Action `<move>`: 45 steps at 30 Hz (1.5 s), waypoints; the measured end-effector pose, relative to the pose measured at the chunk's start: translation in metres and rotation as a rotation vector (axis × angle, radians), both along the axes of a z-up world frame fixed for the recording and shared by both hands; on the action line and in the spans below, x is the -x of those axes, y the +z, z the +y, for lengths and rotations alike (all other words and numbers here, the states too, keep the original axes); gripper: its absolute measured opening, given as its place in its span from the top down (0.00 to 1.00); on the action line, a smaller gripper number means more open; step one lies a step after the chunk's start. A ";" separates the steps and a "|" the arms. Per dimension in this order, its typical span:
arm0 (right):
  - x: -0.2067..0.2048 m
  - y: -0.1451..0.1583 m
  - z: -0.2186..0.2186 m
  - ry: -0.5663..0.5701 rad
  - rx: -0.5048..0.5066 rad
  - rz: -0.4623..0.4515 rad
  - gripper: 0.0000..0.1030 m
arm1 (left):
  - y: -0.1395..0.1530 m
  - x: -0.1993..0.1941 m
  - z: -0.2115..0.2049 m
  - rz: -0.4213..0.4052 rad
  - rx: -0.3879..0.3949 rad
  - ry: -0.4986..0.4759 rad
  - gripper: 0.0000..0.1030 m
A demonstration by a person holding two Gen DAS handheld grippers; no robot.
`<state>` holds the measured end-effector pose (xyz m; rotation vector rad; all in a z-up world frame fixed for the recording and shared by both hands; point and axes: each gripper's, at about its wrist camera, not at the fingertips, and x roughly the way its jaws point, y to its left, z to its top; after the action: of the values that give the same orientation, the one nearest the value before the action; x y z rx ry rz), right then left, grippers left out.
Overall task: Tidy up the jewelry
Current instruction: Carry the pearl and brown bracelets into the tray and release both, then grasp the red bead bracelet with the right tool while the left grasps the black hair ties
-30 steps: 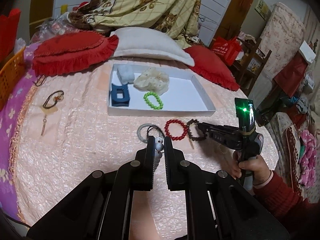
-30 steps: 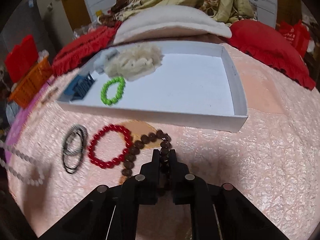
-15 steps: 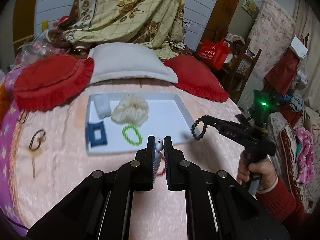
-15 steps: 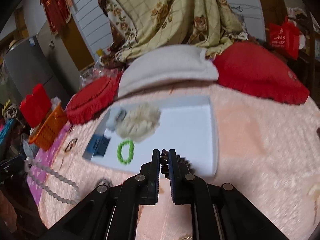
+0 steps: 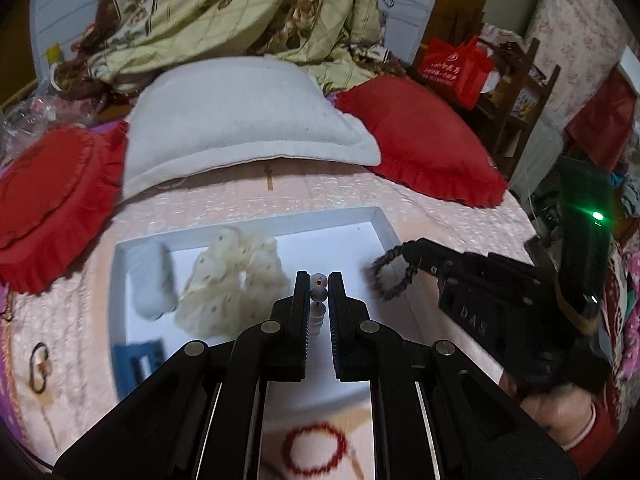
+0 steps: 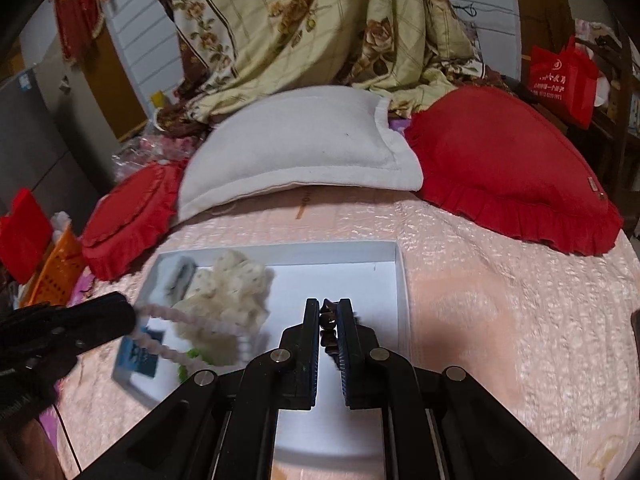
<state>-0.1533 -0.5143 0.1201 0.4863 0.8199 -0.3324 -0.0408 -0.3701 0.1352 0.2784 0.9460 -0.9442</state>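
Observation:
My left gripper is shut on a white bead string and holds it above the white tray. The string trails from the left gripper in the right wrist view. My right gripper is shut on a dark brown bead bracelet over the tray; the bracelet dangles from it at the tray's right side. In the tray lie a cream scrunchie, a pale roll, a blue clip and a green bracelet. A red bead bracelet lies on the pink bedspread.
A white pillow and two red cushions lie behind the tray. A dark cord with a charm lies at the left. An orange basket stands at the bed's left edge.
Both grippers have lifted their bead strings off the bedspread and moved forward over the tray. The red bracelet stays behind on the bedspread.

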 end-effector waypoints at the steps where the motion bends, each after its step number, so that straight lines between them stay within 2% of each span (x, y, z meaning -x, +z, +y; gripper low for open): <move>1: -0.005 -0.003 -0.004 -0.003 -0.012 0.002 0.92 | -0.006 -0.006 -0.008 0.009 -0.006 0.003 0.93; 5: -0.021 -0.010 -0.022 -0.018 -0.095 -0.045 0.92 | -0.025 -0.028 -0.033 0.037 -0.025 0.025 0.93; 8: -0.030 -0.025 -0.033 -0.032 -0.171 -0.059 0.92 | -0.041 -0.038 -0.045 0.026 -0.068 0.048 0.93; 14: -0.038 -0.059 -0.038 -0.043 -0.185 0.029 0.92 | -0.071 -0.045 -0.055 -0.033 -0.161 0.066 0.93; 16: -0.037 -0.066 -0.042 -0.057 -0.193 0.042 0.92 | -0.076 -0.047 -0.056 -0.021 -0.164 0.070 0.93; 19: -0.036 -0.071 -0.044 -0.072 -0.201 0.067 0.92 | -0.079 -0.050 -0.051 0.040 -0.140 0.075 0.91; 21: -0.036 -0.069 -0.042 -0.076 -0.165 0.087 0.86 | -0.076 -0.050 -0.046 0.087 -0.120 0.072 0.89; 22: -0.035 -0.066 -0.041 -0.074 -0.146 0.089 0.73 | -0.073 -0.050 -0.043 0.102 -0.109 0.074 0.88; 23: -0.032 -0.064 -0.040 -0.076 -0.135 0.084 0.60 | -0.069 -0.049 -0.037 0.107 -0.097 0.079 0.88; 28: -0.012 -0.042 -0.034 -0.093 -0.080 0.046 0.59 | -0.037 -0.030 -0.008 0.027 -0.060 0.110 0.88; 33: 0.027 -0.015 -0.006 -0.043 0.000 0.013 0.59 | 0.001 0.002 0.049 -0.070 -0.007 0.142 0.87; 35: 0.050 -0.003 0.013 -0.023 0.072 -0.009 0.59 | 0.009 0.015 0.075 -0.098 0.003 0.155 0.79; 36: 0.062 0.000 0.020 -0.017 0.109 -0.028 0.59 | 0.010 0.022 0.090 -0.112 0.007 0.169 0.68; 37: 0.072 0.004 0.030 -0.012 0.152 -0.053 0.59 | 0.010 0.027 0.104 -0.124 0.010 0.188 0.58; 39: 0.096 0.002 0.049 0.010 0.200 -0.083 0.59 | 0.005 0.037 0.134 -0.146 0.017 0.238 0.55; 41: 0.103 -0.010 0.060 0.056 0.155 -0.037 0.59 | -0.011 0.044 0.157 -0.128 -0.005 0.270 0.55; 45: 0.112 -0.041 0.082 0.115 0.047 0.025 0.59 | -0.054 0.053 0.180 -0.040 -0.050 0.297 0.55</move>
<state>-0.2652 -0.4324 0.0796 0.3896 0.8589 -0.2516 -0.0941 -0.1906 0.0812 0.1913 0.9454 -0.6412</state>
